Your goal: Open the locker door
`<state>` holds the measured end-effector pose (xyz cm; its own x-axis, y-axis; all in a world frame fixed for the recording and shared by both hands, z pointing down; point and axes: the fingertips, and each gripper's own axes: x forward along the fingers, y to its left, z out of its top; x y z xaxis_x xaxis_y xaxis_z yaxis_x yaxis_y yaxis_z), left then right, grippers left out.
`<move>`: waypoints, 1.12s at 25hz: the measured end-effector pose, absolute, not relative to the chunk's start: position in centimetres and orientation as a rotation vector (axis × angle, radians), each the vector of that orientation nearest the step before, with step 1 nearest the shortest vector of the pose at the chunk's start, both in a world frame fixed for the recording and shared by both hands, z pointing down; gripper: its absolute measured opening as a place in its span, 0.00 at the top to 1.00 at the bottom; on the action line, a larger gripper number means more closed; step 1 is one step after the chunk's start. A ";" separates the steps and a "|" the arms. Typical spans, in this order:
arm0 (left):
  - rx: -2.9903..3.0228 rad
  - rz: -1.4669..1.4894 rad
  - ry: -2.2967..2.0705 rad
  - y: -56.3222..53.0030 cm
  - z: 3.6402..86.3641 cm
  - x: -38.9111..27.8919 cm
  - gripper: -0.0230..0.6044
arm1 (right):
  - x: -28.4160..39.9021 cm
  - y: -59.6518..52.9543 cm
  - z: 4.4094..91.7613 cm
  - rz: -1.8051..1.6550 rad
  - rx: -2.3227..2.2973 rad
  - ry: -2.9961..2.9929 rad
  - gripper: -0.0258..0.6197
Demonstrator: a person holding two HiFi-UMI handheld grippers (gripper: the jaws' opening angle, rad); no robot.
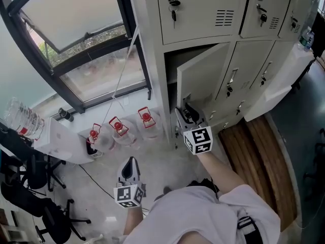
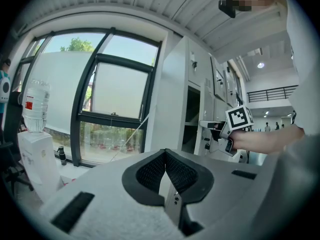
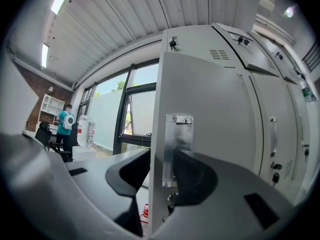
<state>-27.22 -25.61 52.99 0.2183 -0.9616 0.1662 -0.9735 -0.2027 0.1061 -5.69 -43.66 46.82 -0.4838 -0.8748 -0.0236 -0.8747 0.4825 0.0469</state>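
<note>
The beige locker door (image 1: 203,75) stands partly open, swung out from its dark compartment (image 1: 172,78). My right gripper (image 1: 187,113) is at the door's free edge. In the right gripper view its jaws straddle that edge (image 3: 156,149), one on the inner side and one on the outer face beside the clear handle plate (image 3: 177,144), and the pads look pressed to the door. My left gripper (image 1: 130,162) hangs low over the floor, away from the lockers. In the left gripper view its pads (image 2: 150,171) meet with nothing between them. That view shows the right gripper (image 2: 215,129) at the door.
Three water jugs with red caps (image 1: 118,128) stand on the floor left of the lockers, below the window (image 1: 76,39). A white dispenser with a bottle (image 1: 23,118) and black chairs (image 1: 30,197) are at the far left. Another locker door (image 1: 277,85) hangs open at the right above wooden flooring (image 1: 259,156).
</note>
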 end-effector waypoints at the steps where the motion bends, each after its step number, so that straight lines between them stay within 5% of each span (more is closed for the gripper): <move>1: 2.306 0.093 -1.846 -25.6 52.9 -27.1 0.96 | -5.4 -43.5 46.8 -0.085 1.604 -2.693 0.75; 28: 2.545 0.095 -1.507 -27.0 52.9 -19.4 0.96 | 3.8 -35.6 47.1 -0.107 1.815 -2.550 0.74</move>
